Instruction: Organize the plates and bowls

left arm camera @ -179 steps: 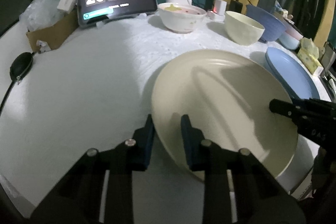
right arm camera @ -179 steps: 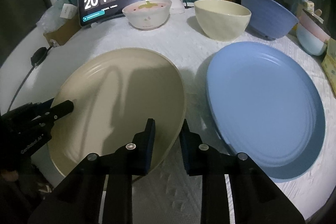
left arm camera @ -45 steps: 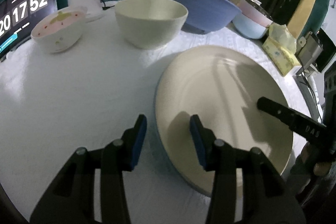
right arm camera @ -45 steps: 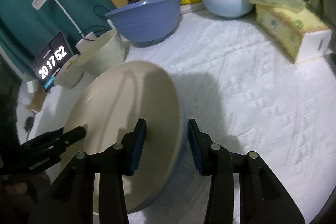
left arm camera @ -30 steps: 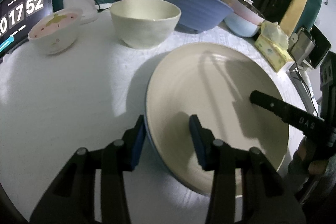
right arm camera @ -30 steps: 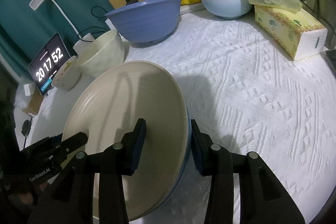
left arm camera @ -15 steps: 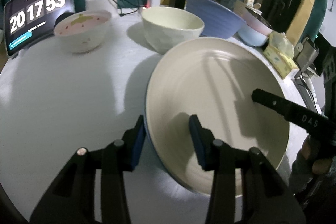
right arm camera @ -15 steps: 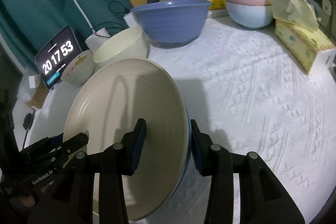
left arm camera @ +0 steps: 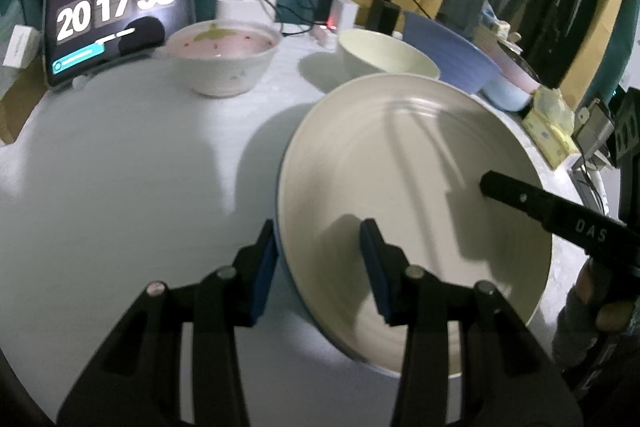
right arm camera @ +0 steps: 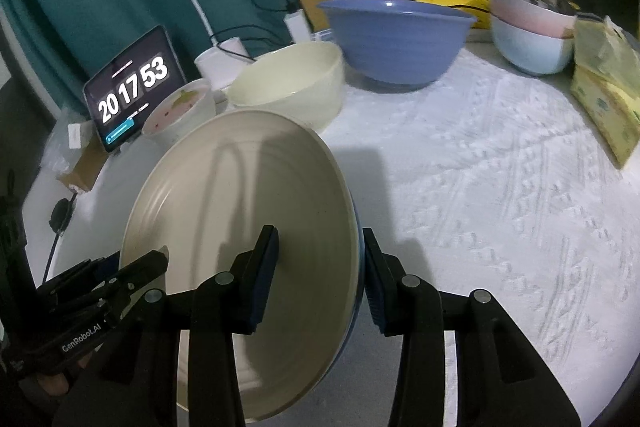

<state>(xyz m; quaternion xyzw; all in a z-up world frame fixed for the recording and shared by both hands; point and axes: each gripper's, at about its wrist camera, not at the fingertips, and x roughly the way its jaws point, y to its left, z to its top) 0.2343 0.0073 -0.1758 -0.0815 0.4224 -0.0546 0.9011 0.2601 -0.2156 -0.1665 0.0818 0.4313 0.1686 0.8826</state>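
A cream plate (left arm camera: 404, 179) lies stacked on a blue plate whose rim (left arm camera: 282, 263) peeks out below it; the stack is tilted up off the white tablecloth. My left gripper (left arm camera: 318, 267) is shut on the stack's near rim. My right gripper (right arm camera: 320, 267) is shut on the opposite rim, where the cream plate (right arm camera: 248, 223) and a sliver of blue rim (right arm camera: 358, 267) show. Each gripper appears in the other's view, the right one (left arm camera: 492, 183) and the left one (right arm camera: 156, 259). Behind stand a cream bowl (right arm camera: 292, 91), a big blue bowl (right arm camera: 396, 39) and a speckled pink bowl (left arm camera: 222, 57).
A tablet clock (left arm camera: 116, 27) and lamp base (left arm camera: 246, 7) with cables stand at the back. Stacked pink and pale-blue bowls (right arm camera: 528, 31) and a tissue pack (right arm camera: 604, 99) are at the right. A cardboard box (right arm camera: 80, 171) sits at the left edge.
Six seconds ago the cream plate lay beside the blue plate; now it sits on it. Over the last second both grippers have lifted and carried the stack leftward, toward the tablet.
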